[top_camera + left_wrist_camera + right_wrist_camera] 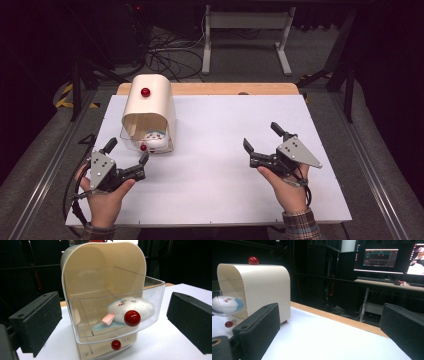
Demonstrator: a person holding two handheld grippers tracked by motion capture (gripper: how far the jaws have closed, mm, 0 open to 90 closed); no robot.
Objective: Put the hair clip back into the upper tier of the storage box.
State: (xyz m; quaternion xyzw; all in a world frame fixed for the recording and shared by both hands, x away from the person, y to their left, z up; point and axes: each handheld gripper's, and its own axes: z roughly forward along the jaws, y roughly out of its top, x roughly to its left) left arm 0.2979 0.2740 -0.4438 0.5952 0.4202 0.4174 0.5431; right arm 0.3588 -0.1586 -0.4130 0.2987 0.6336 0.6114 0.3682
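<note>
Two drawers sit in the cabinet (pixel 150 107) on the table (pixel 225 190); the upper drawer (pixel 115 315) stands pulled out with the toy (pixel 131 307) inside. Both grippers, left (pixel 127 152) and right (pixel 260 136), gape empty near it. A hard shove on the knob (pixel 132 318) might tip the cabinet.

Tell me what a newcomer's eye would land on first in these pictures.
First, the cream cabinet at the far left of the white table, with a red knob on top. Its clear upper drawer is pulled out and holds a white plush toy behind a red knob. The left gripper sits open just in front of it; the right gripper, also open, is at the table's right.
</note>
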